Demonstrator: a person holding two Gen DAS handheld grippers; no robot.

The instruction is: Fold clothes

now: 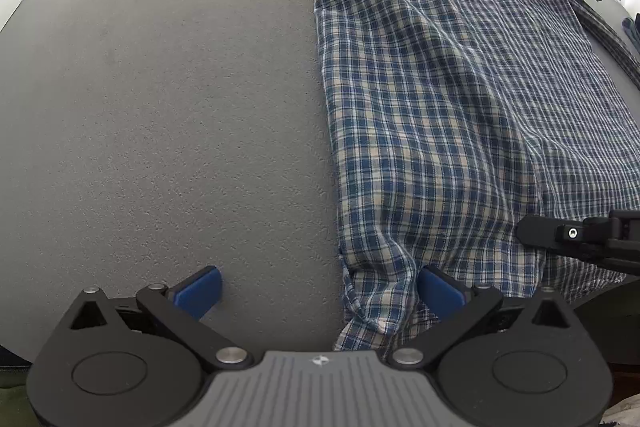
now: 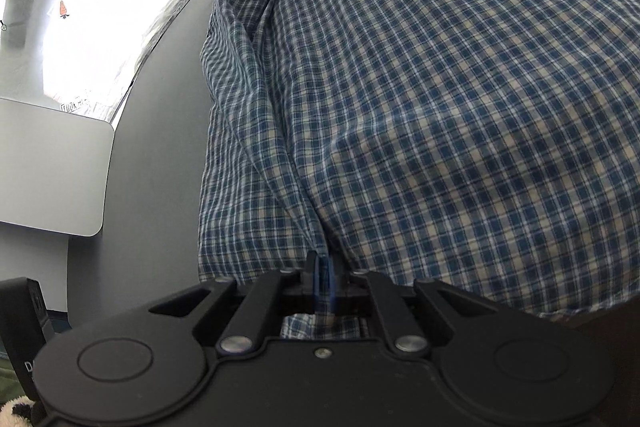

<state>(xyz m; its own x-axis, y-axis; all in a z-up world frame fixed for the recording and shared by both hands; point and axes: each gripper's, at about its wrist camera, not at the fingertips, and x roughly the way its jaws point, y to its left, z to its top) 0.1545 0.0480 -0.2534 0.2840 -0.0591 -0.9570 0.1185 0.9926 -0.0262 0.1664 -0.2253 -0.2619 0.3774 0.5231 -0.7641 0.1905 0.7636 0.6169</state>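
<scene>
A blue, white and cream checked cotton shirt [image 1: 440,115] lies spread over the right half of the left wrist view, its folded edge running down the middle of the frame to the bottom. The left gripper [image 1: 318,287] stands with its blue-padded fingers [image 1: 200,289] wide apart; the shirt's lower edge hangs between them, brushing the right-hand pad, with nothing clamped. At the right edge of that view the black right gripper [image 1: 560,235] reaches in over the cloth.

In the right wrist view the shirt [image 2: 440,107] fills the centre and right, and the right gripper [image 2: 322,275] has its jaws pinched together on a ridge of the fabric at lower centre, cloth showing behind the pads as well.

The shirt's far end bunches into folds at the top of both frames; collar and sleeves are hard to make out.

It lies on a textured grey tabletop [image 1: 160,107]. At upper left of the right wrist view, bright white glare [image 2: 100,7] washes out the room, with a pale grey rounded panel [image 2: 52,167] below.
</scene>
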